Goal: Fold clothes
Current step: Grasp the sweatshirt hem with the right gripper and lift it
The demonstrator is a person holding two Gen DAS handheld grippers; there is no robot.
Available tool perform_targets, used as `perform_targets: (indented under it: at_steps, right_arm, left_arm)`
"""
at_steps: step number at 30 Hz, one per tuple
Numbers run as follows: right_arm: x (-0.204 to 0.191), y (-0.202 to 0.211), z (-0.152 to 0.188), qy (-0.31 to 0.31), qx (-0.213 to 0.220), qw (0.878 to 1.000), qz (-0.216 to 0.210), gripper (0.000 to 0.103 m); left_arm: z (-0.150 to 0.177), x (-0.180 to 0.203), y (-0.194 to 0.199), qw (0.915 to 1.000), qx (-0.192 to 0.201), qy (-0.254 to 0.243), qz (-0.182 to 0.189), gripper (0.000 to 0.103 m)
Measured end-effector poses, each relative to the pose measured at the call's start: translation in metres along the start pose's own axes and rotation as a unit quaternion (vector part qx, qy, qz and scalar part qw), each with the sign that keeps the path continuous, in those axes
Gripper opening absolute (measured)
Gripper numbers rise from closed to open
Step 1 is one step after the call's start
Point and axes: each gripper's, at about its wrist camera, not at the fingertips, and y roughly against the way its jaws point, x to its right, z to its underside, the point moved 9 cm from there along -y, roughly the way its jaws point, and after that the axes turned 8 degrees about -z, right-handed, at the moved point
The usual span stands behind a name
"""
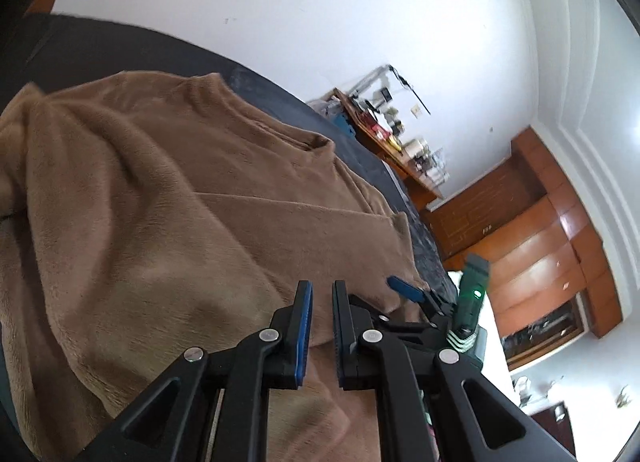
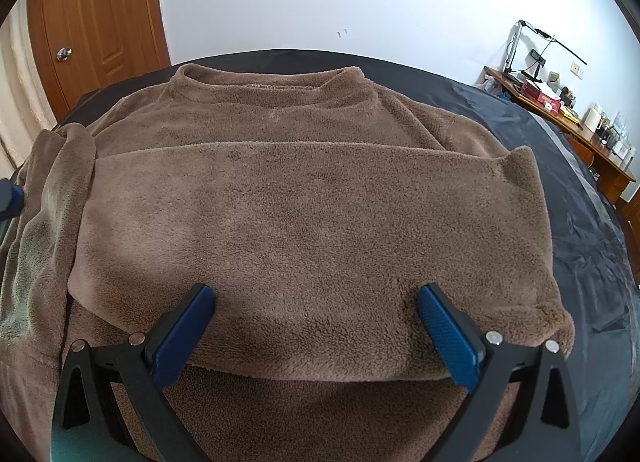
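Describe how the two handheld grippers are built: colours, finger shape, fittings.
Left gripper: black plastic linkage arms with triangular cut-outs, round silver pivot pins, flat fingers faced with ribbed blue pads. Right gripper: the same black frame, silver pins and textured blue pads.

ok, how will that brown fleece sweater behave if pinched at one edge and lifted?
Brown fleece sweater is probably floppy: it already creases and drapes at its bunched side. Thick pile suggests decent grip, unlikely to slip. Its folded layers look loose, so lifting one edge may undo them.
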Motion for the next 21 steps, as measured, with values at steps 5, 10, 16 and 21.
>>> perform_targets:
  at_steps: [5, 10, 16, 21]
  right_arm:
    - [-0.003, 0.007, -0.002, 0.007, 0.017, 1.000, -0.001, 0.102]
    - [-0.029, 0.031, -0.006, 0.064, 0.056, 0.996, -0.032, 0.087]
    - [-0.114, 0.069, 0.030, 0.177, 0.025, 0.975, -0.134, 0.076]
    - [-0.158, 0.073, 0.061, 0.234, -0.004, 0.961, -0.150, 0.072]
  left_arm:
    - [-0.008, -0.039, 0.004, 0.9982, 0.030, 0.040, -0.032, 0.009]
    - [-0.009, -0.042, 0.009, 0.9975, 0.039, 0.051, -0.029, 0.009]
    - [-0.009, -0.039, 0.014, 0.9974, 0.045, 0.055, -0.016, 0.010]
    - [-0.012, -0.041, 0.014, 0.9968, 0.046, 0.062, -0.019, 0.010]
